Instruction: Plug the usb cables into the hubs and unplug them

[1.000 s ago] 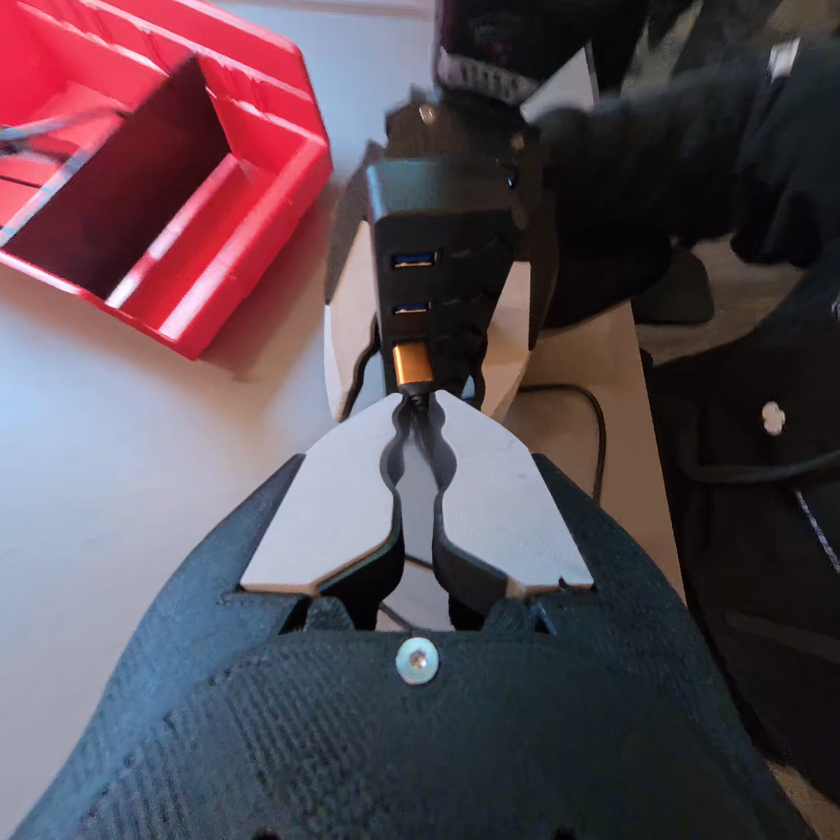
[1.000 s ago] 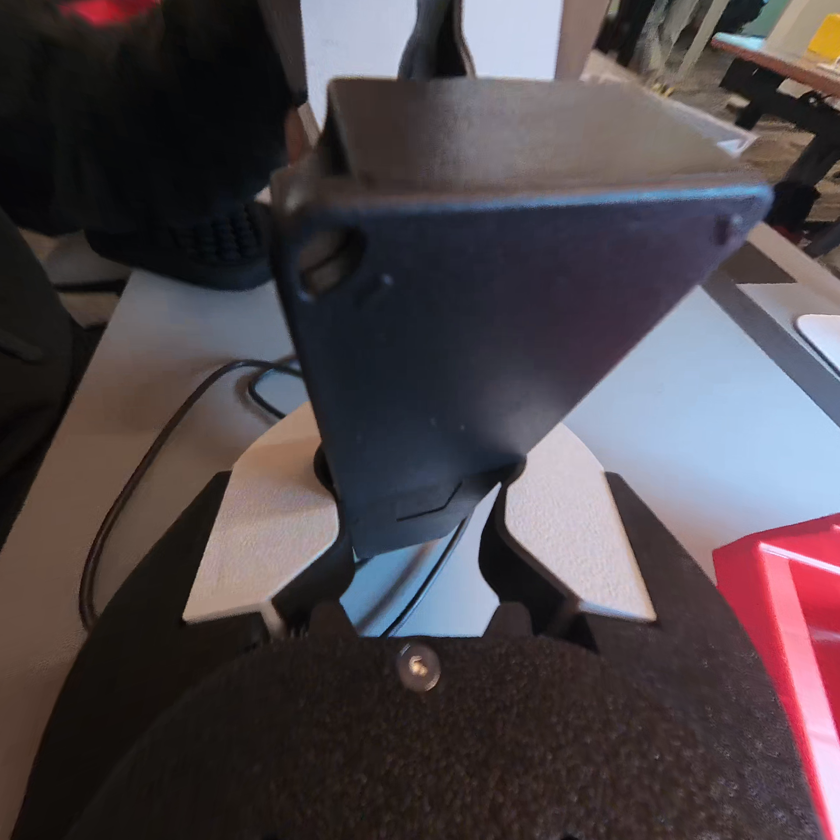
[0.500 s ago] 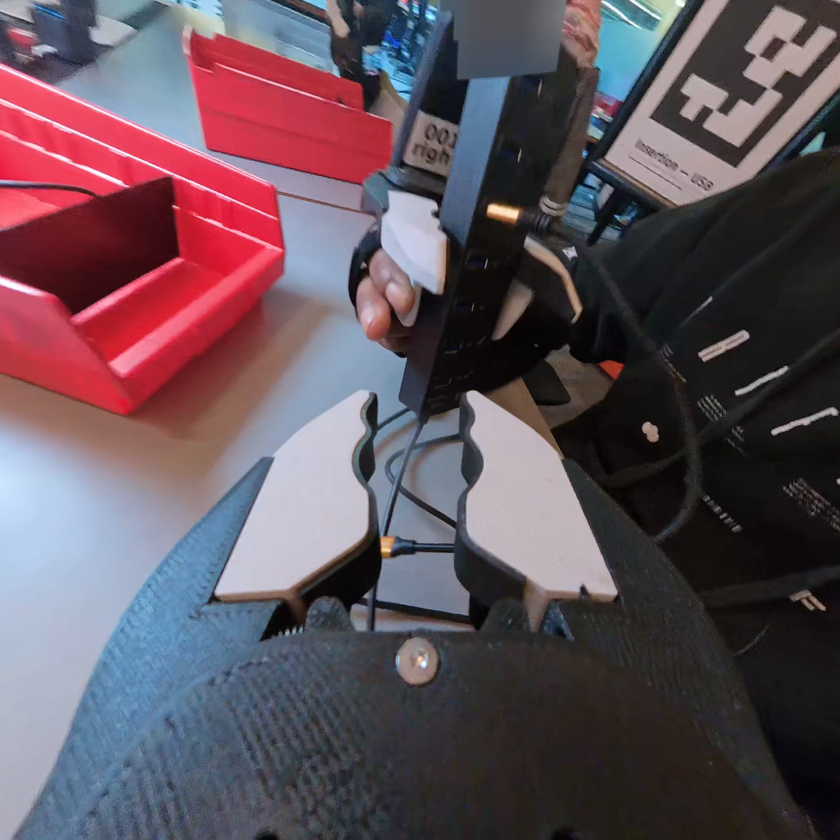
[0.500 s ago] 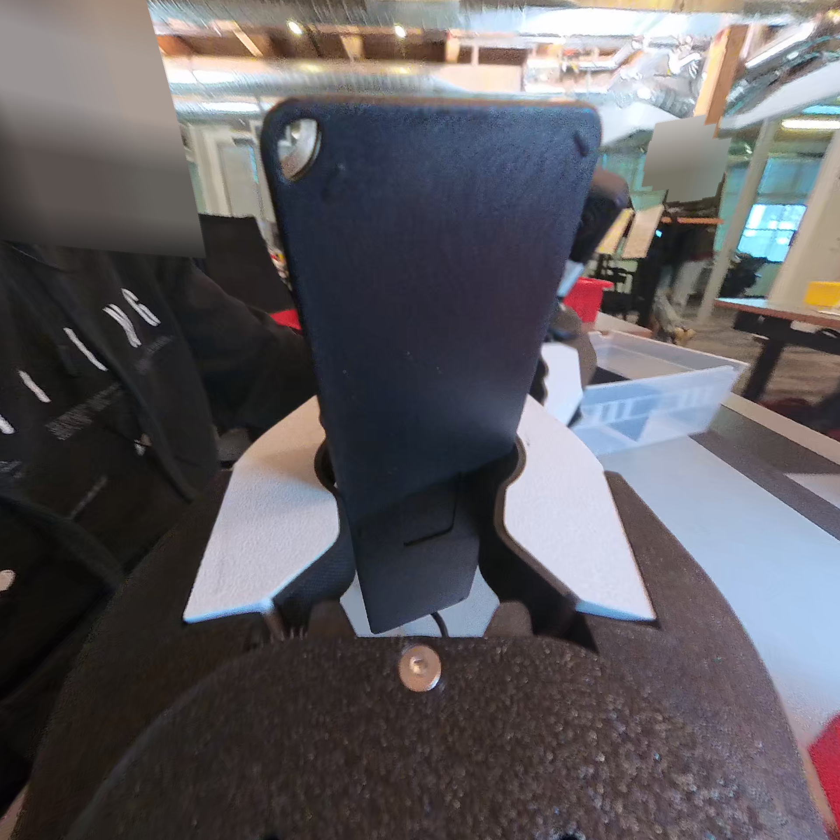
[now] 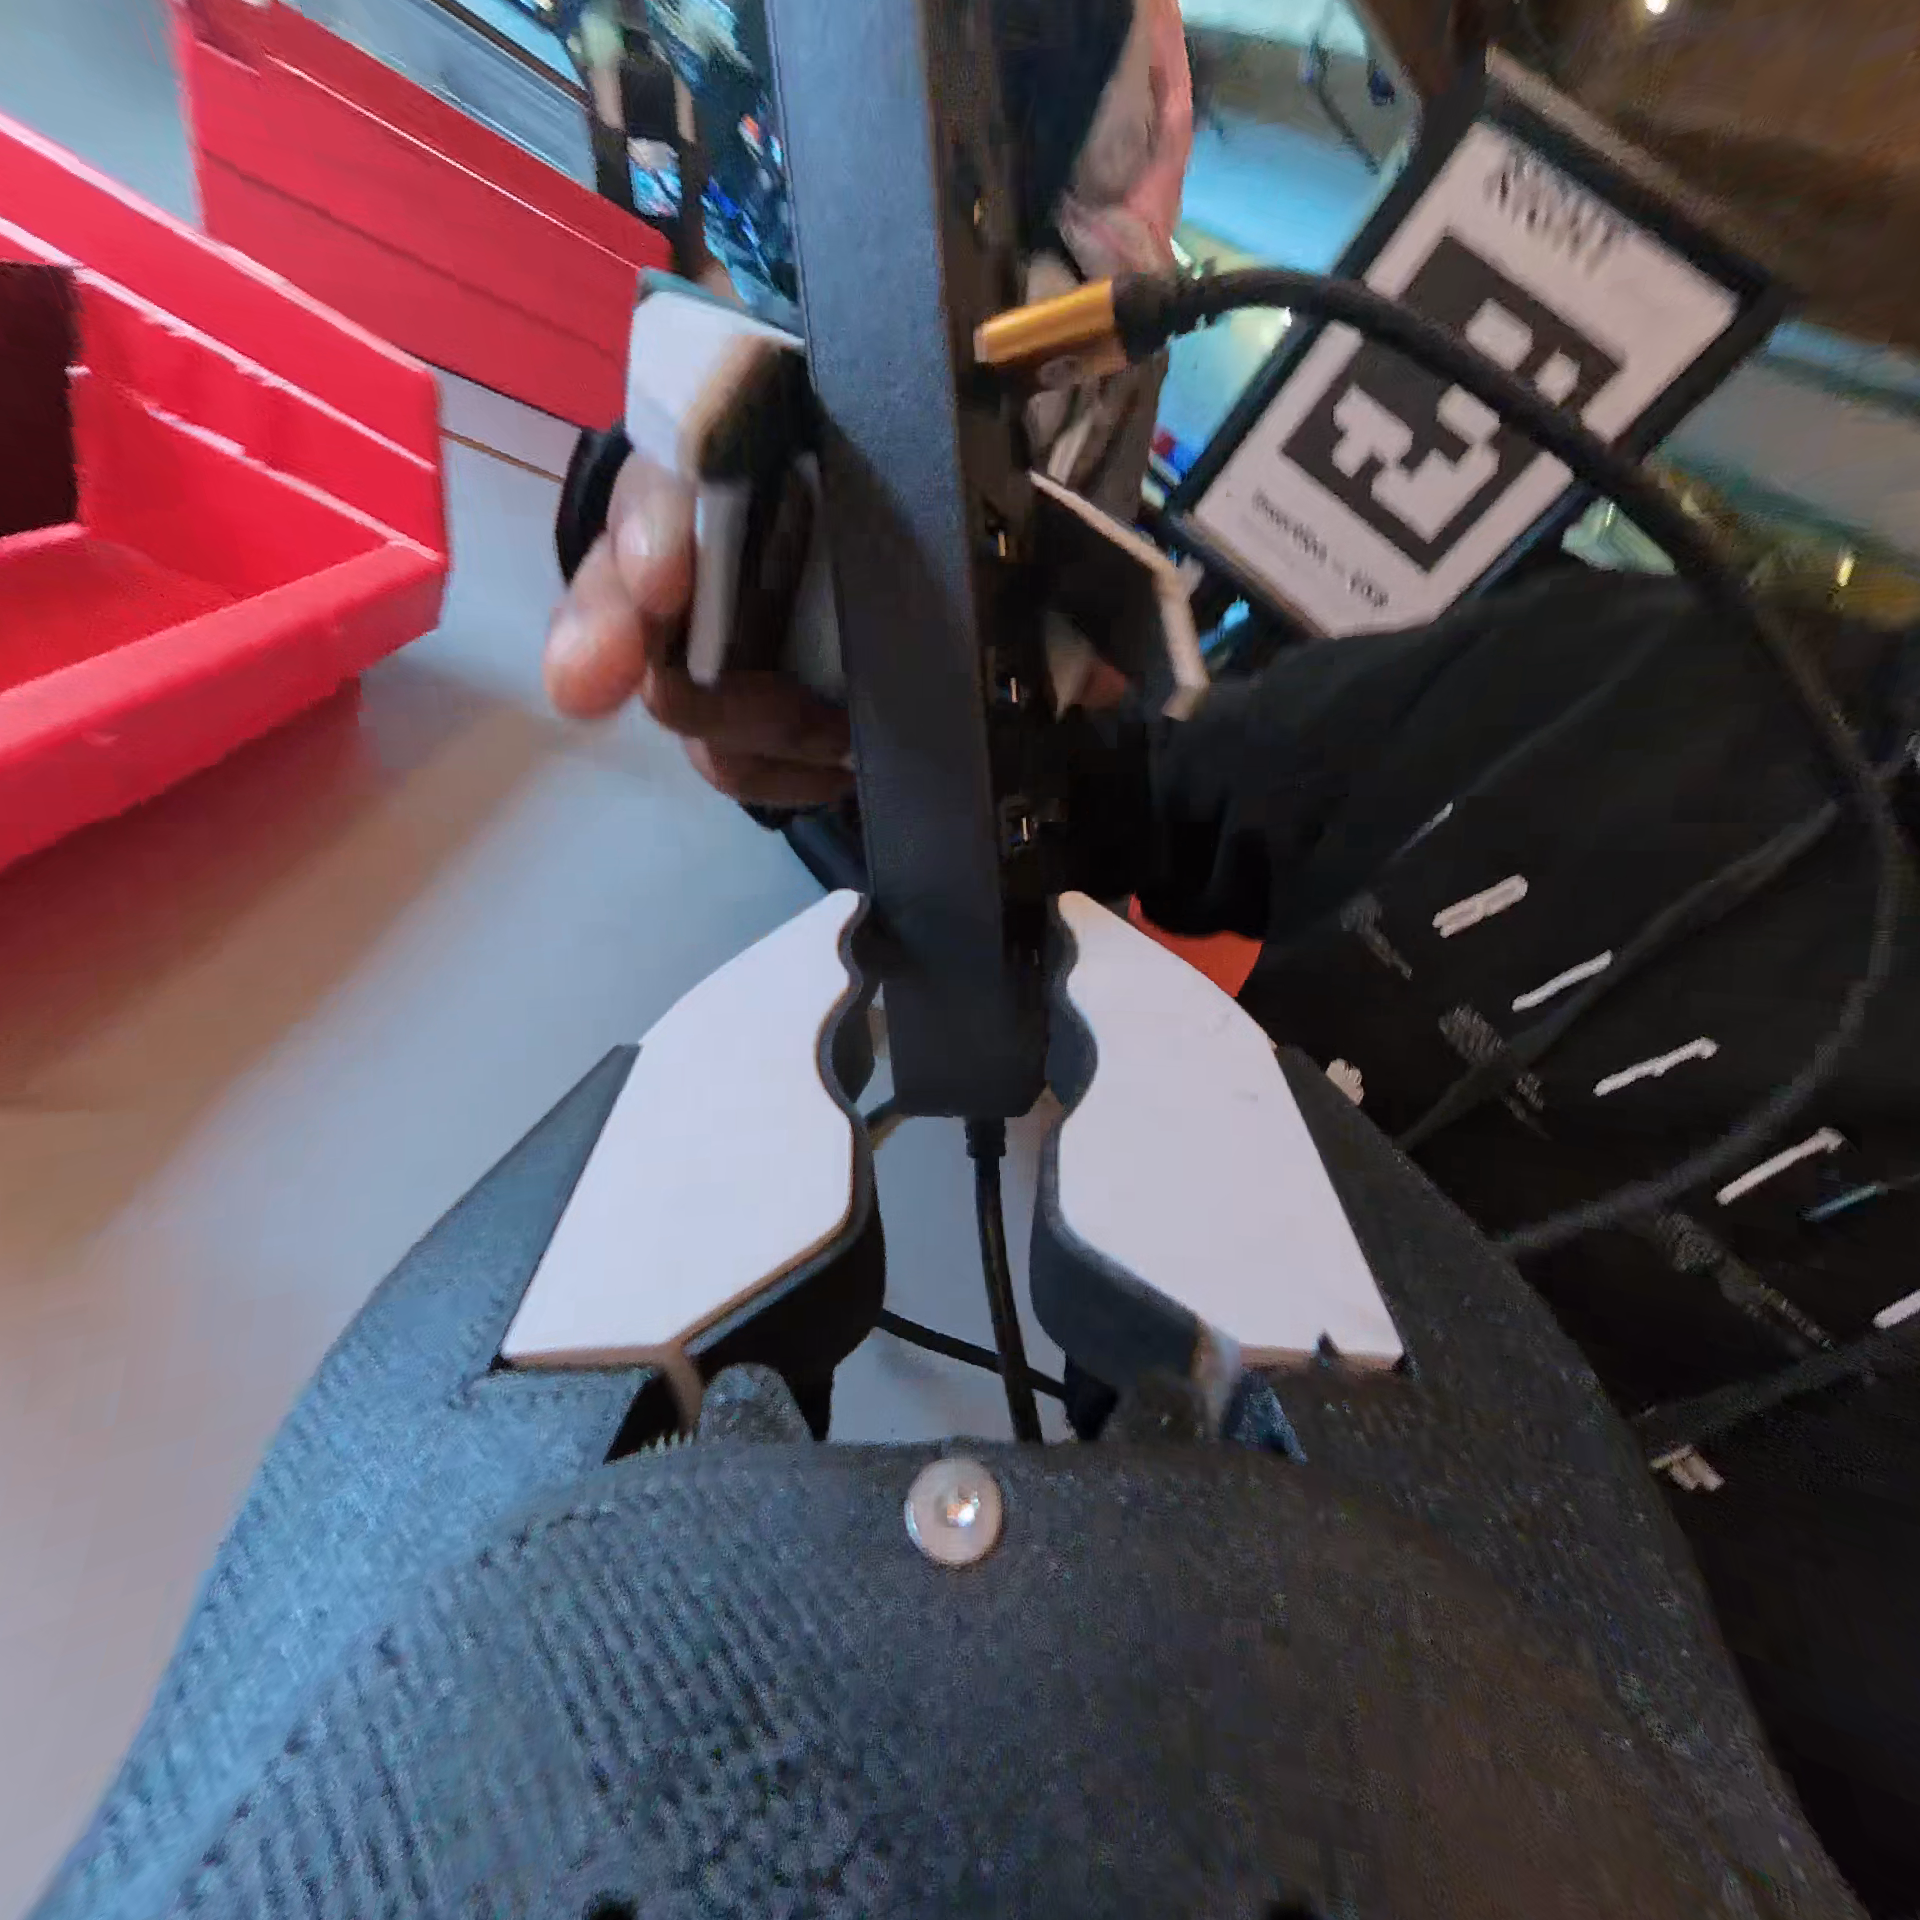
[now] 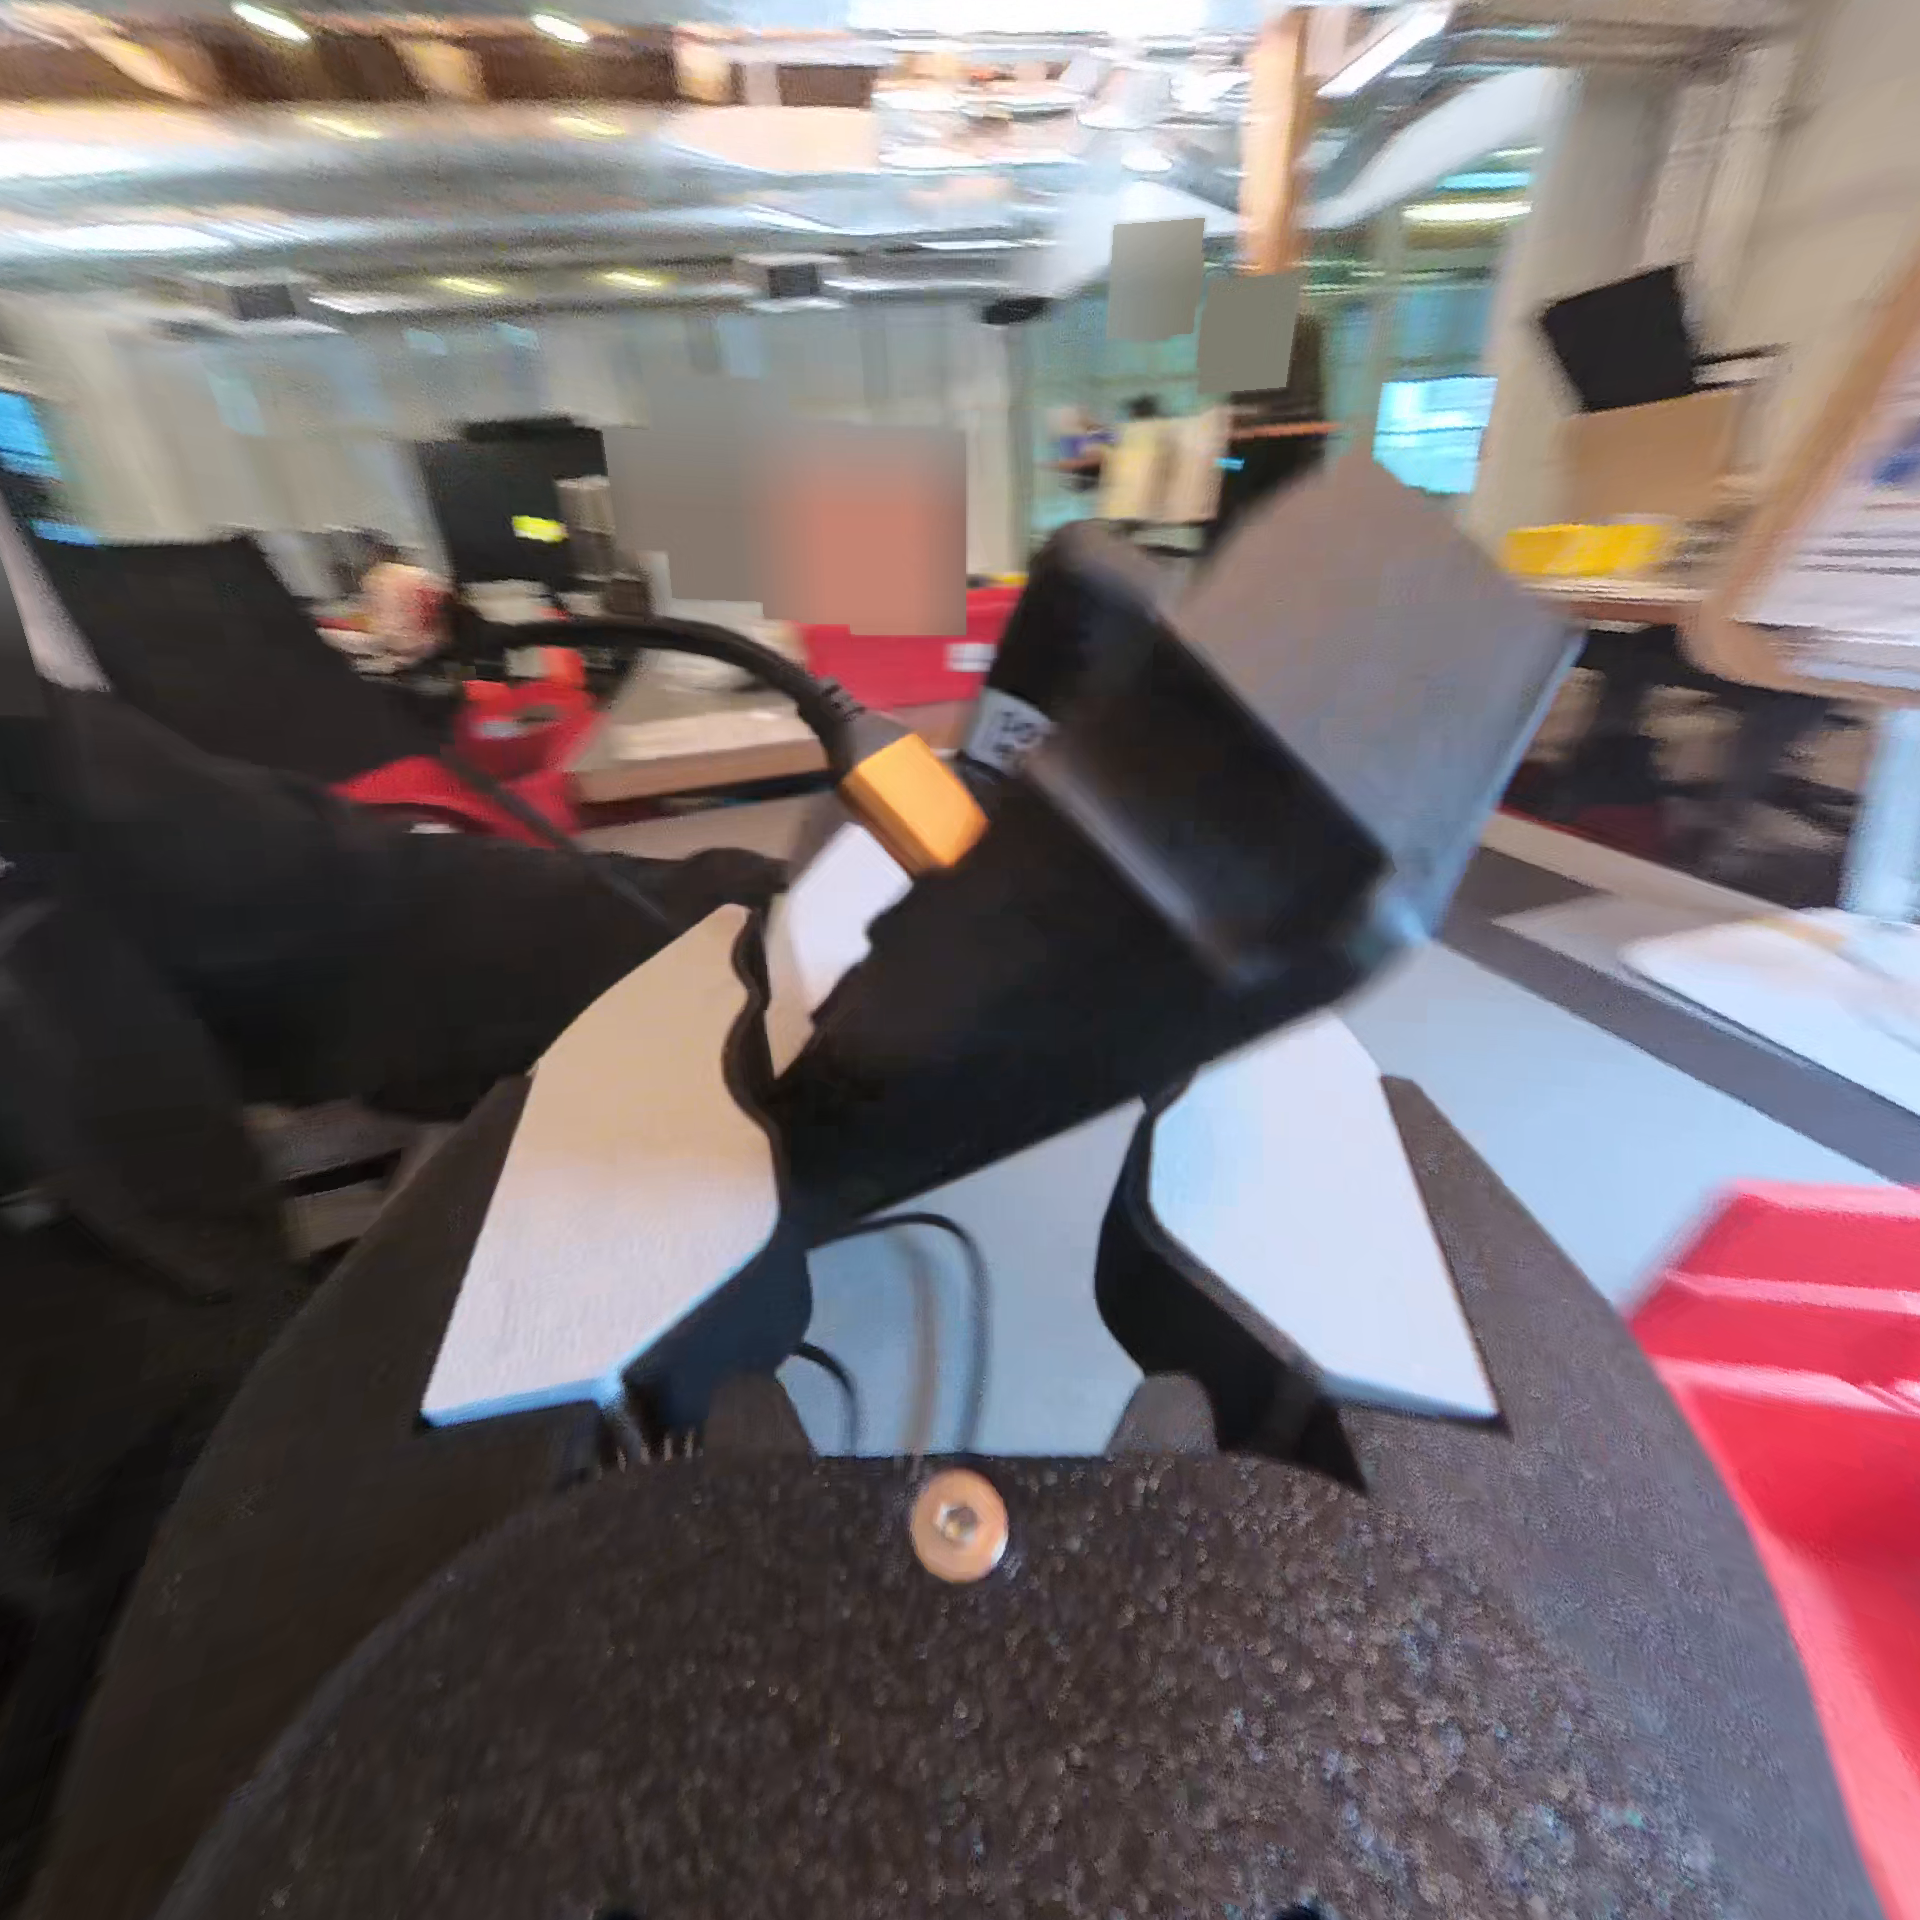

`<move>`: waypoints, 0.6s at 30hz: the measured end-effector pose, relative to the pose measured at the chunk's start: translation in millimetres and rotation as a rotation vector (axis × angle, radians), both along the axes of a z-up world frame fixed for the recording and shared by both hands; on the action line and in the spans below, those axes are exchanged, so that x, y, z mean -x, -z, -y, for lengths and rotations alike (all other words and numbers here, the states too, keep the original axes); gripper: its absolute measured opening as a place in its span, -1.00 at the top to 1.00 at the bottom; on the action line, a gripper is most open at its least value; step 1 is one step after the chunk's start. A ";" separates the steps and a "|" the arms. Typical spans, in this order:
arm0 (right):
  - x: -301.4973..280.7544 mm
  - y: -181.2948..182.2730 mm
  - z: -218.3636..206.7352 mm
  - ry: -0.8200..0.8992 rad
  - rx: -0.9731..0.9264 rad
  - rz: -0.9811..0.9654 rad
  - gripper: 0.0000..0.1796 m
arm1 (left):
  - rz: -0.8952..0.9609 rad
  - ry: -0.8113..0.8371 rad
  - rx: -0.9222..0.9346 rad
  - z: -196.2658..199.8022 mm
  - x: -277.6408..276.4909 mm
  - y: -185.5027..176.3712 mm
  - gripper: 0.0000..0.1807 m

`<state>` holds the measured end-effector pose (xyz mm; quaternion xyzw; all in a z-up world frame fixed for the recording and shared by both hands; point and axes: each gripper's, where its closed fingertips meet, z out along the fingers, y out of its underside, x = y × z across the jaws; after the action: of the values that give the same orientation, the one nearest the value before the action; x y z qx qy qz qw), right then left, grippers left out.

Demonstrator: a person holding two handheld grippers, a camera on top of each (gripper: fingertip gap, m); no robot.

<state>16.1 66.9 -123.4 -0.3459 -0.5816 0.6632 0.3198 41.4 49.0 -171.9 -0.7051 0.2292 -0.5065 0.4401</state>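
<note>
The black USB hub stands upright in the air. Its lower end sits between the fingers of my left gripper, which press on both its sides. A gold USB plug is in a port on the hub's right side, and its black braided cable loops away to the right. My right gripper holds the hub higher up; its white fingers straddle it. In the right wrist view the hub lies tilted between the fingers of my right gripper, with the plug on its left. The right fingertip is hidden behind the hub.
Red bins stand on the grey table to the left, and another red bin is at the right. The hub's thin black lead hangs down. A person in black clothing and a marker sign are on the right. My hands' fingertips stand some 5 centimetres from each other.
My left gripper let go of the cable behind the plug, opened, and now has the hub's lower end between its fingers. My right gripper lifted the hub, which now tilts in its view.
</note>
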 end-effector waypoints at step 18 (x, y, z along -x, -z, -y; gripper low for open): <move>-24.8 -10.6 19.9 -0.044 -0.217 0.283 0.71 | -0.035 -0.284 -0.122 25.9 22.1 -17.9 0.70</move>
<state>40.9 47.0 -112.7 -0.3865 -0.6964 0.5479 0.2558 19.2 23.0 -153.9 -0.7110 0.1653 -0.4121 0.5453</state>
